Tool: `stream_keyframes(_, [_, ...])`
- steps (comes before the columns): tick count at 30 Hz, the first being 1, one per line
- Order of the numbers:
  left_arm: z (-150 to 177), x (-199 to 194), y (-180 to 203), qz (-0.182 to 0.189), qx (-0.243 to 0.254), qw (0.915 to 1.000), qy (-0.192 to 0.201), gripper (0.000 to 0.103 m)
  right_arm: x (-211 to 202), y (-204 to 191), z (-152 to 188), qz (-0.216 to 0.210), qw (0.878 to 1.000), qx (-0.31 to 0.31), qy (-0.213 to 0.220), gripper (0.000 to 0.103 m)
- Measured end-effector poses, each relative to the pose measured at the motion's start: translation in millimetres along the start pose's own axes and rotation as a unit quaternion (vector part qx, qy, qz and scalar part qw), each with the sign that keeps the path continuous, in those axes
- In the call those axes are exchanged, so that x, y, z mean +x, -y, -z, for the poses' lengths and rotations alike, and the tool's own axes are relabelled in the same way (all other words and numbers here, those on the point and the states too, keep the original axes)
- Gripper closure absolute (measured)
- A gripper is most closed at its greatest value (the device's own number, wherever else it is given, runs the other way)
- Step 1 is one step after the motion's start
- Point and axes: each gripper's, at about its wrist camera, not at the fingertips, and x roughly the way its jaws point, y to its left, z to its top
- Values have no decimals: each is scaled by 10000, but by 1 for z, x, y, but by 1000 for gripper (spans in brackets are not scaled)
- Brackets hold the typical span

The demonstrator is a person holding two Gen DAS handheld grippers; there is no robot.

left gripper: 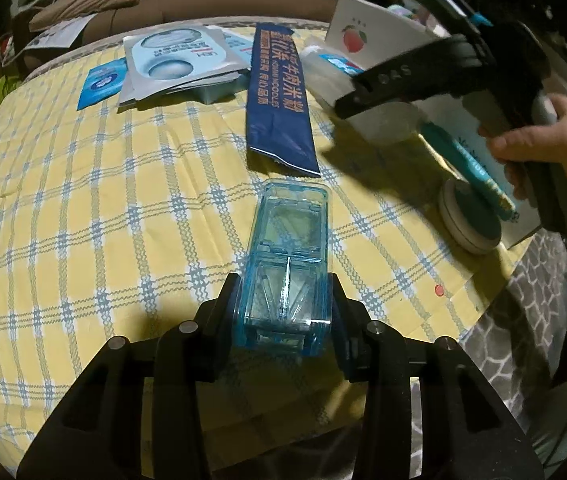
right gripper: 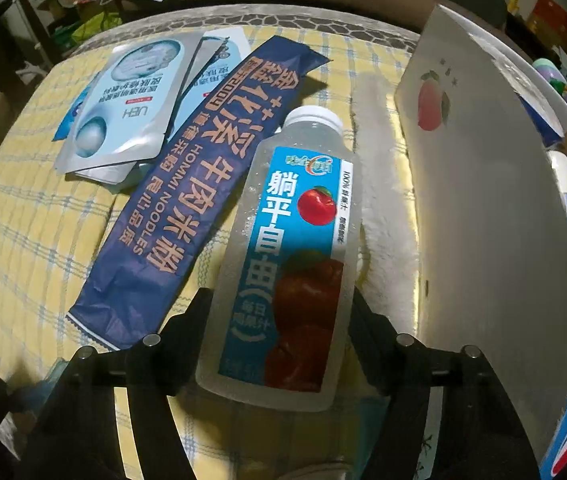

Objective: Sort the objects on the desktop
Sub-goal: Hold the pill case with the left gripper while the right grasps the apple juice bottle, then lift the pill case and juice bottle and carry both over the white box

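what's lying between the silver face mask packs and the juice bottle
The long blue noodle packet lies flat on the checked cloth between the mask packs and the juice bottle, clearest in the right wrist view.

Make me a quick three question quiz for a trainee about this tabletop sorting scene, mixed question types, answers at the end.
1. True or false: the left tool has a clear blue plastic box between its fingers.
2. Multiple choice: the juice bottle between the right tool's fingers is A) standing upright, B) lying on its side, C) inside the white box.
3. Which packet lies directly beside the bottle, on the side away from the white box?

Key: 1 true; 2 B; 3 the long dark blue noodle packet.
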Motion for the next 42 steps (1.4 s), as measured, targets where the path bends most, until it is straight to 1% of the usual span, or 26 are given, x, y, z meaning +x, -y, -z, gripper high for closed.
stream_keyframes(2, [0,-4,-2,35,-102,9999,35,66,-8,3,2,-25,9999,21,96,37])
stream_keyframes(5, [-2,-13,-5,71,-249,9996,107,66,-27,12,6,-171,9995,119,243,38])
stream_keyframes(9, [-10,-31,-1,144,-413,9987,259,67,-57,31,10,-813,9946,461,457,40])
stream_keyframes(12, [-21,-47,13,105,-315,9987,386,67,-80,37,11,-1085,9909,528,593,41])
stream_keyframes(14, [-27,-55,20,101,-288,9985,454,67,-96,34,13,-1089,9908,418,682,41])
stream_keyframes(17, [-40,-69,31,173,-319,9977,570,67,-121,41,15,-1229,9883,432,794,41])
stream_keyframes(20, [-61,-80,49,226,-230,9972,677,67,-148,57,17,-1292,9848,520,1036,41])
stream_keyframes(23, [-84,-84,78,313,-77,9966,763,67,-176,87,19,-1183,9828,656,1260,41])
stream_keyframes(24, [-95,-83,92,380,-3,9962,780,67,-180,94,19,-1143,9824,699,1304,41])
stream_keyframes(27, [-119,-74,126,489,157,9954,809,67,-196,139,25,-933,9803,951,1461,40])
stream_keyframes(29, [-133,-67,142,576,180,9949,806,67,-198,166,29,-807,9789,1116,1507,40])
stream_keyframes(32, [-162,-42,170,757,116,9943,743,67,-194,210,34,-681,9745,1443,1580,40])
stream_keyframes(36, [-189,-3,192,818,-5,9949,593,67,-171,258,28,-643,9685,1801,1594,40])
stream_keyframes(39, [-210,25,209,699,100,9963,492,67,-152,278,17,-596,9669,1896,1602,40])
stream_keyframes(40, [-218,36,214,670,138,9967,440,67,-146,281,13,-570,9672,1894,1596,40])
stream_keyframes(42, [-226,47,218,627,161,9970,425,67,-133,286,2,-477,9688,1863,1561,40])
